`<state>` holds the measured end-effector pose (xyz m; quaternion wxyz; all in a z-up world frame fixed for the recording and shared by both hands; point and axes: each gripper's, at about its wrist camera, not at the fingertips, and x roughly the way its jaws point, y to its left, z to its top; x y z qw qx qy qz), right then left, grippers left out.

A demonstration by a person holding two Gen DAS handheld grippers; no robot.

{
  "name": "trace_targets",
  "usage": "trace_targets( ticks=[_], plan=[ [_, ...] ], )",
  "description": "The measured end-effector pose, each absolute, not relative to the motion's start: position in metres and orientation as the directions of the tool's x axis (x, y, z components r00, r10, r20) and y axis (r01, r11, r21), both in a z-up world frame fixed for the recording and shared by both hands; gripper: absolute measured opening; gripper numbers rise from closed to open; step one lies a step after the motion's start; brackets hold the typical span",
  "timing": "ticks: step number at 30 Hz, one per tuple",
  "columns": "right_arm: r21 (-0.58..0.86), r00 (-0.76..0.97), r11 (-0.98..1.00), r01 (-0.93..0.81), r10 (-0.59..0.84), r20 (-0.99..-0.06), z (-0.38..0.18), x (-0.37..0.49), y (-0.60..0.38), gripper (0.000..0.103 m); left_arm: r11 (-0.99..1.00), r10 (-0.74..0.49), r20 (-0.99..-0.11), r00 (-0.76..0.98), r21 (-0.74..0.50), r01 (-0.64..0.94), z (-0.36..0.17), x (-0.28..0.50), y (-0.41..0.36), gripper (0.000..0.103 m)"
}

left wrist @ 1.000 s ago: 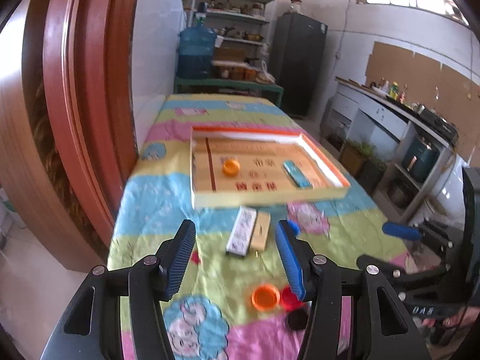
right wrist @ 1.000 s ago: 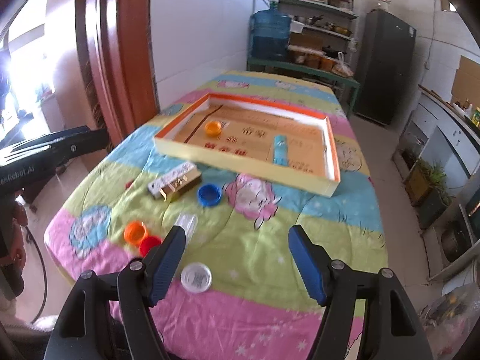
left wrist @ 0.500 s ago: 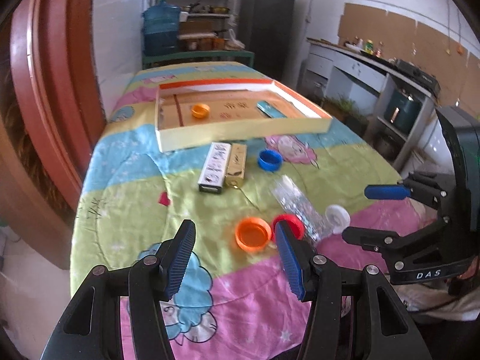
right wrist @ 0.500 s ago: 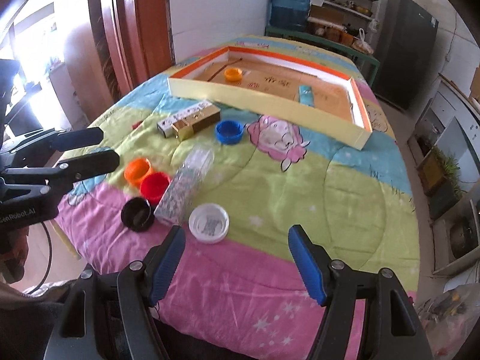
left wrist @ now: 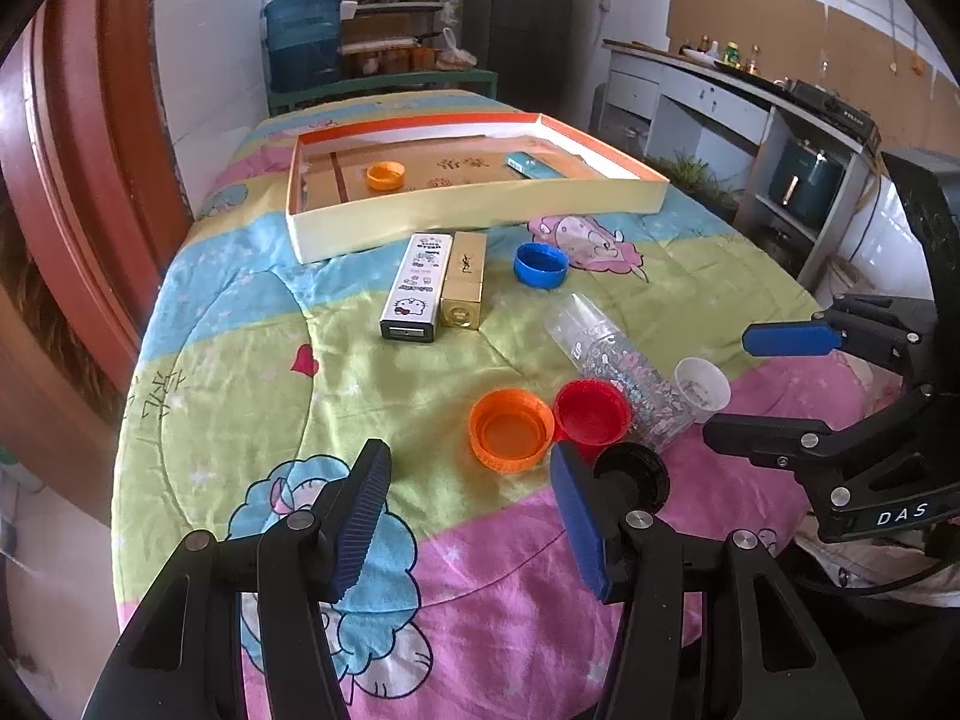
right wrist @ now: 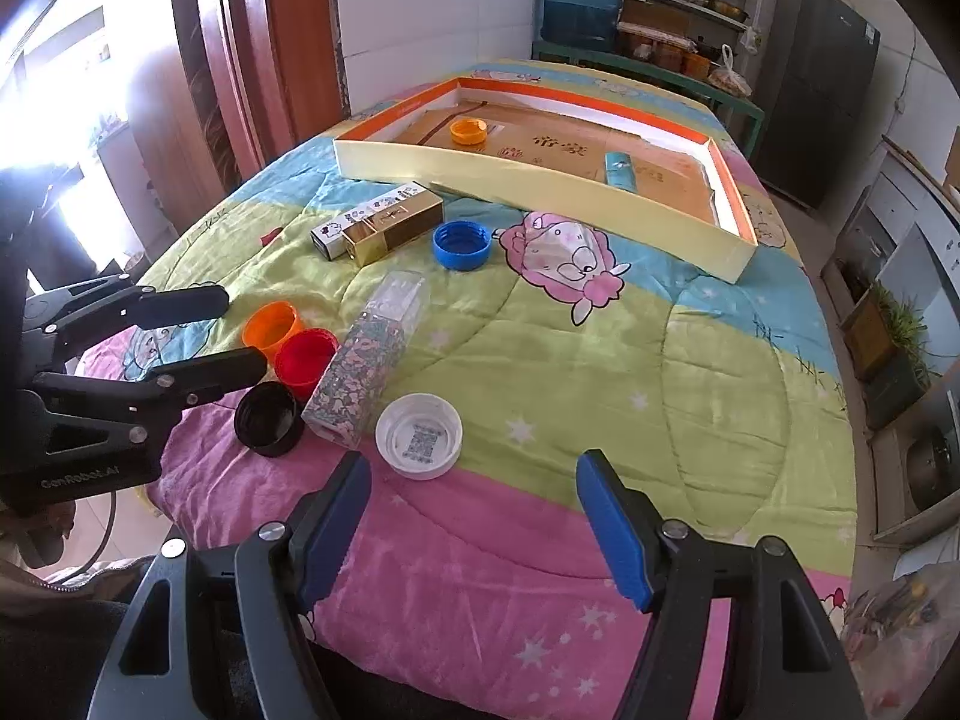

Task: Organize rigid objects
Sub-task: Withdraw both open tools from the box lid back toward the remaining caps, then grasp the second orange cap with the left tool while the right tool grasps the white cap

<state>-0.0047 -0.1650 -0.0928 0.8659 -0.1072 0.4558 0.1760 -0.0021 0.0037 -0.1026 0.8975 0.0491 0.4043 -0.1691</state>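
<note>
On the cartoon quilt lie an orange cap, a red cap, a black cap, a white cap, a blue cap and a clear patterned container on its side. Farther back a white cartoon box touches a gold box. Behind them the shallow cardboard tray holds another orange cap and a teal box. My left gripper hangs open just short of the orange cap. My right gripper stands open just short of the white cap.
A red-brown door frame runs along the quilt's left side. A counter with shelves stands to the right. A blue water jug and a dark fridge are beyond the far end. The quilt's near edge drops off under both grippers.
Both grippers have sunk and tipped down toward the near end of the quilt, so the caps sit closer to the fingertips. Both stay open; no object has moved.
</note>
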Motion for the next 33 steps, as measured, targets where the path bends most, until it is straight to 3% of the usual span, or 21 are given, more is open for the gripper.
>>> trace_targets(
  ticks=[7,19,23,27,33],
  plan=[
    [-0.037,0.526,0.914,-0.404,0.199,-0.827,-0.095,-0.003,-0.162,0.069,0.935,-0.257,-0.742,0.619,-0.028,0.354,-0.105,0.005,0.000,0.057],
    [-0.030,0.530,0.904,-0.427,0.223,-0.818,-0.098,0.002,-0.155,0.047,0.938,-0.264,-0.727,0.634,-0.040,0.344,-0.107,0.012,-0.001,0.057],
    [-0.017,0.532,0.902,-0.430,0.238,-0.812,-0.098,0.003,-0.154,0.030,0.934,-0.293,-0.720,0.629,-0.075,0.349,-0.106,0.015,0.000,0.043],
    [-0.015,0.534,0.904,-0.427,0.239,-0.811,-0.098,0.003,-0.153,0.030,0.931,-0.306,-0.717,0.626,-0.086,0.356,-0.107,0.015,-0.001,0.031],
    [-0.008,0.540,0.914,-0.405,0.232,-0.809,-0.097,0.006,-0.159,0.030,0.930,-0.316,-0.715,0.624,-0.104,0.352,-0.106,0.015,0.001,0.031]
  ],
)
